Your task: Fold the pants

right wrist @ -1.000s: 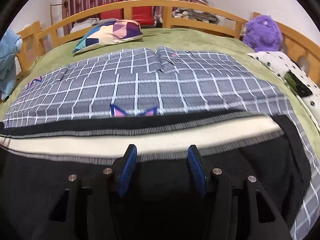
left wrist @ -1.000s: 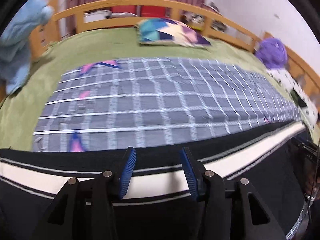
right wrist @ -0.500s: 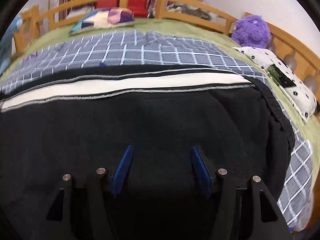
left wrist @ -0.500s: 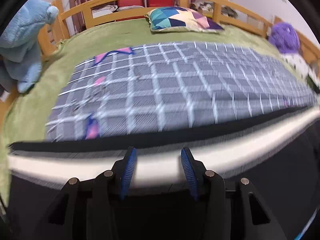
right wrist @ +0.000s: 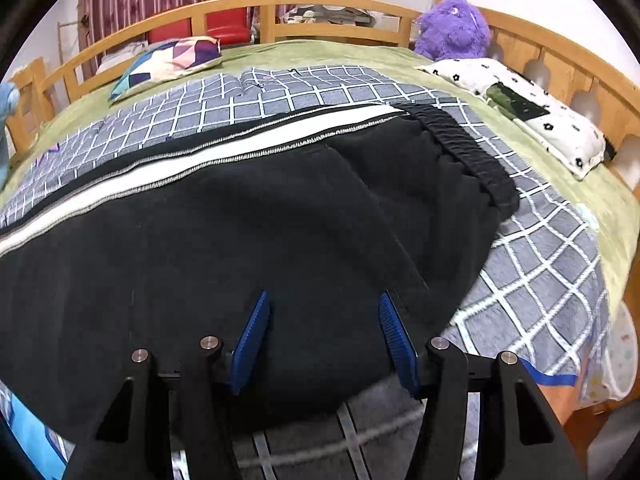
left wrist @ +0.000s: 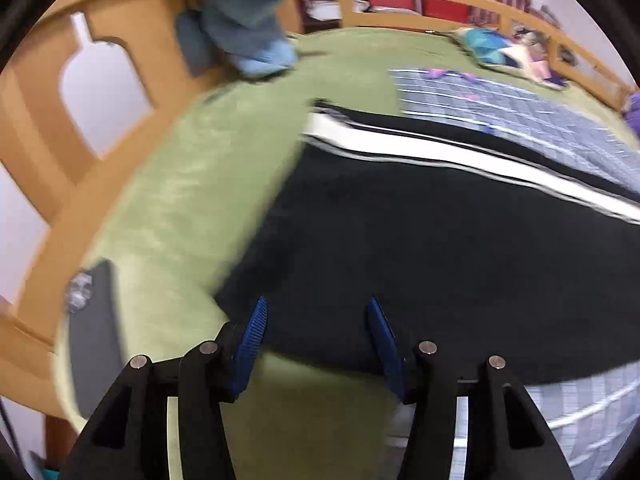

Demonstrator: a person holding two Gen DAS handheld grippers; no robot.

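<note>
The black pants point(right wrist: 248, 232) lie flat across the bed, spread out in front of both my grippers, their white side stripe point(right wrist: 208, 152) running along the edge farthest from my jaws. From my right gripper point(right wrist: 324, 340) the cloth fills the whole space between and ahead of my blue pads point(right wrist: 250, 338), and the gathered waistband point(right wrist: 466, 152) sits ahead and off to the right of my jaws. Those jaws stand spread apart with nothing pinched (they have just been closing a little, yet the pads press on nothing).

My left gripper point(left wrist: 318, 340) hangs over the near edge of the pants point(left wrist: 400, 240), at the leg end: black cloth lies ahead between my jaws, green bedcover point(left wrist: 192, 200) just to their left and beneath them. Here too my jaws are spread, gripping nothing (they have just been opening slightly).

Beyond the pants from my jaws lies a grey checked blanket point(right wrist: 304, 96). Farther still, a patterned pillow point(right wrist: 172, 60) sits to the left and a purple plush toy point(right wrist: 454, 28) to the right, against the wooden bed rail point(right wrist: 280, 0). A white spotted pillow point(right wrist: 532, 112) lies far right, and a blue garment point(left wrist: 248, 12) is draped over the rail, up and left of my left jaws.
</note>
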